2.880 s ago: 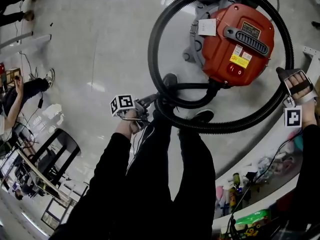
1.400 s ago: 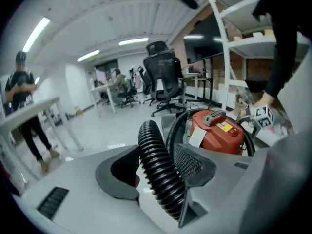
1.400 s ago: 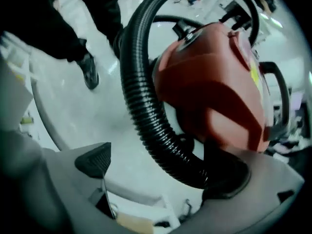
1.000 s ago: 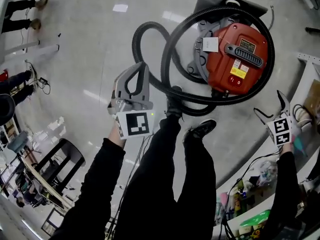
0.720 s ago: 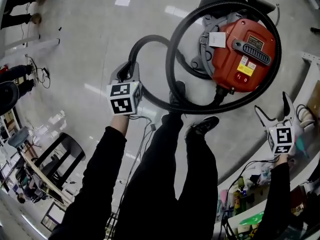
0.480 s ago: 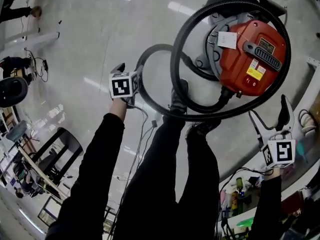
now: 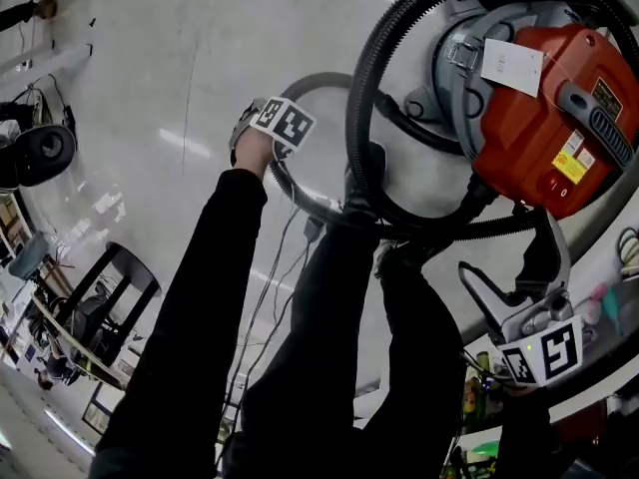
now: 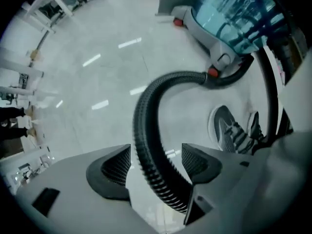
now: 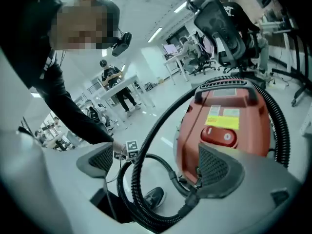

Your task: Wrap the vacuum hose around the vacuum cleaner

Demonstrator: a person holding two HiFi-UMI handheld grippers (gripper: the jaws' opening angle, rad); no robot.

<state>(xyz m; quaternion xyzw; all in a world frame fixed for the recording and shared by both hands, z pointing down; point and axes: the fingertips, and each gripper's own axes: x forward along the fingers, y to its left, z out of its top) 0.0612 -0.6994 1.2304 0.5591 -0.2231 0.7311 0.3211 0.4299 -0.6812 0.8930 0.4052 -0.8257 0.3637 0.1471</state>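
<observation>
The red vacuum cleaner (image 7: pixel 544 128) stands on the floor at the upper right, with its black ribbed hose (image 7: pixel 364 98) looped around it. A smaller hose loop curls out to the left, where my left gripper (image 7: pixel 272 128) is low beside it. In the left gripper view the hose (image 8: pixel 146 145) runs between the pads (image 8: pixel 114 167). The jaws of the left gripper (image 8: pixel 155 165) are opening and do not press on it. My right gripper (image 7: pixel 514 262) is open at the lower right, near the vacuum, holding nothing. Its own view shows the vacuum (image 9: pixel 229 121) and hose loop (image 9: pixel 146 179) beyond the right gripper (image 9: pixel 158 162).
The person's shoes (image 7: pixel 364 168) and dark trouser legs stand inside the hose loops. A thin cable (image 7: pixel 290 257) trails over the floor. A black stool (image 7: pixel 100 297) stands at left. Cluttered shelving (image 7: pixel 479 387) lies at the lower right. An office chair (image 9: pixel 224 28) and people are behind the vacuum.
My left gripper went from raised with the hose end down towards the floor, and its jaws opened off the hose. The right gripper came in closer to the vacuum, still open.
</observation>
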